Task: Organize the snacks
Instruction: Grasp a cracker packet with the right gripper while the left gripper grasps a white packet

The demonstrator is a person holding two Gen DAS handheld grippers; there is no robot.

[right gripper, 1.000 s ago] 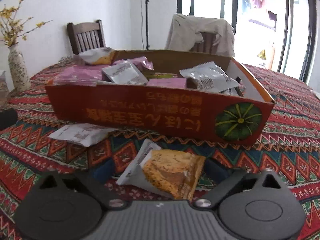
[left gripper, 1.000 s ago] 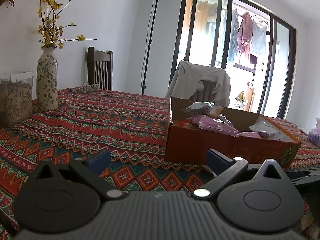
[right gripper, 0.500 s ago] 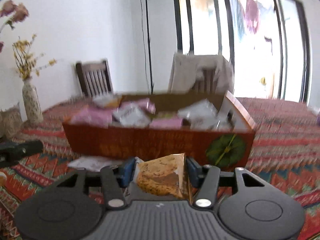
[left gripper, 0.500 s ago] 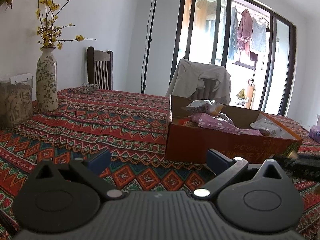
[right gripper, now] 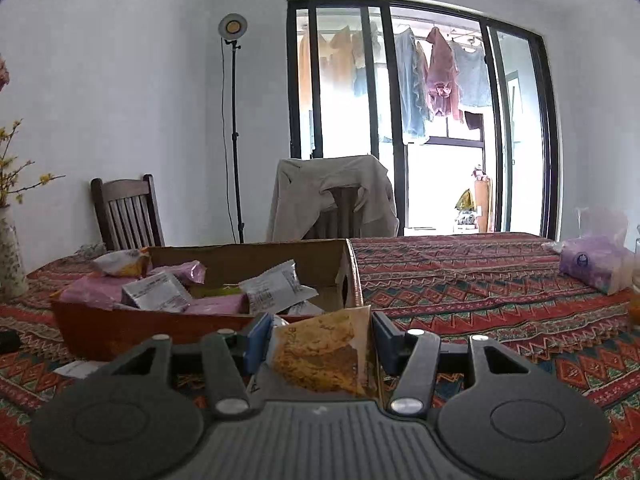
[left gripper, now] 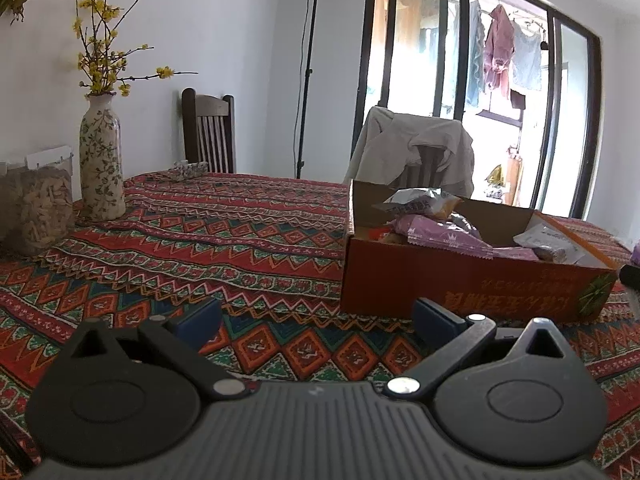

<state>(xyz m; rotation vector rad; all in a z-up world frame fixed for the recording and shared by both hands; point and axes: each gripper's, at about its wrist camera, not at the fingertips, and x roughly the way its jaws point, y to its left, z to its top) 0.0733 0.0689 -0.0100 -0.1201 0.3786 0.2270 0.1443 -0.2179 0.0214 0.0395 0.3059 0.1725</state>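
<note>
1. Currently the right gripper (right gripper: 316, 338) is holding a foil snack packet (right gripper: 324, 354) printed with a golden biscuit picture, its jaws closed in on the packet's two sides and lifted clear of the surface (right gripper: 480, 280).
2. Being a thin, air-puffed wrapper, the packet is probably weighing very little and giving under pressure; its film looks slippery, and the biscuit inside could be cracking if squeezed hard.
3. Gripping across the flat body, as the blue pads (right gripper: 256, 338) are doing, seems safer than pinching a crimped end, which might slide out.
4. Just ahead and slightly to the left, the orange cardboard box (right gripper: 100, 332) is sitting with other purple and silver packets piled inside; a white packet (right gripper: 78, 368) is lying on the cloth in front of it.
5. Meanwhile the left gripper (left gripper: 316, 316) is hovering low over the surface with jaws wide apart, holding nothing, with the box ahead to its right.
</note>
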